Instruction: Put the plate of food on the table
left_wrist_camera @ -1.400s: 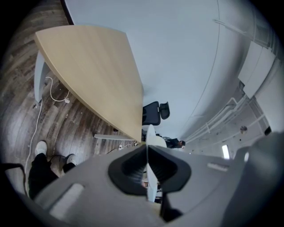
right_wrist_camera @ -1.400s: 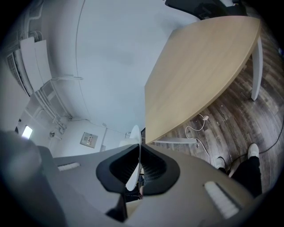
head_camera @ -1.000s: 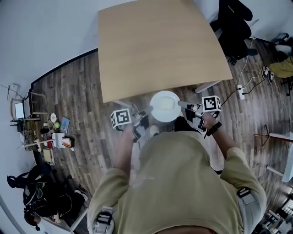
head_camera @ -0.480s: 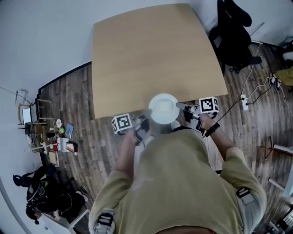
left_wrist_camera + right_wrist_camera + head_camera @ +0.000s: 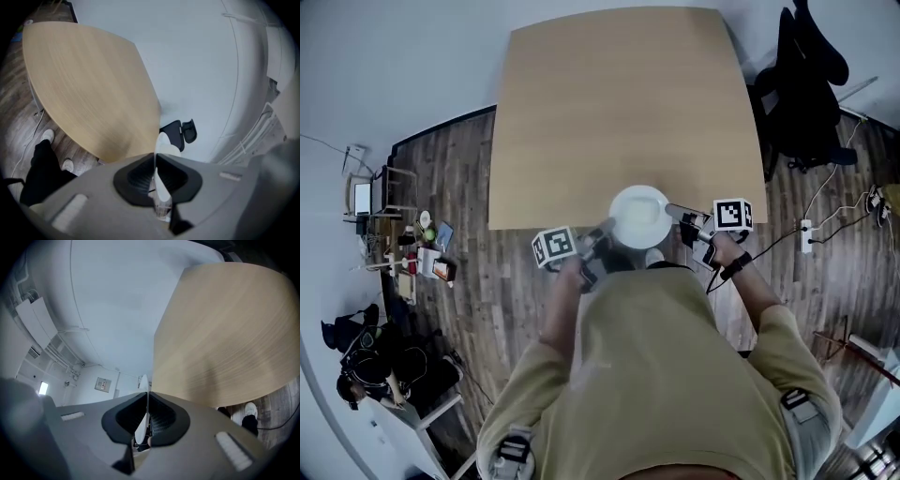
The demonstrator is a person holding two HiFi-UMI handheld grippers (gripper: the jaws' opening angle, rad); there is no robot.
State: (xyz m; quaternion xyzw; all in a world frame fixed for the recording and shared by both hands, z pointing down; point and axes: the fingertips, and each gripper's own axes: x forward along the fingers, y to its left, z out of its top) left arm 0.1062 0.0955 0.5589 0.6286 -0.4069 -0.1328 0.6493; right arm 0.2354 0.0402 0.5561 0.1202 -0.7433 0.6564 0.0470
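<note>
A round white plate point(image 5: 639, 217) hangs over the near edge of the light wooden table point(image 5: 619, 103); what lies on it is too pale to make out. My left gripper point(image 5: 602, 233) is shut on the plate's left rim, and my right gripper point(image 5: 673, 212) is shut on its right rim. In the left gripper view the plate point(image 5: 161, 146) shows edge-on between the dark pads. The right gripper view likewise has the plate's thin edge point(image 5: 143, 420) pinched between the pads, with the table point(image 5: 225, 329) beyond.
A black office chair point(image 5: 811, 84) stands right of the table. Cables and a power strip point(image 5: 807, 229) lie on the wood floor to the right. At the far left are boxes and small items point(image 5: 420, 258) and a dark bag point(image 5: 370, 361).
The plate and both grippers have moved forward, from in front of the table to over its near edge. Both grips are unchanged.
</note>
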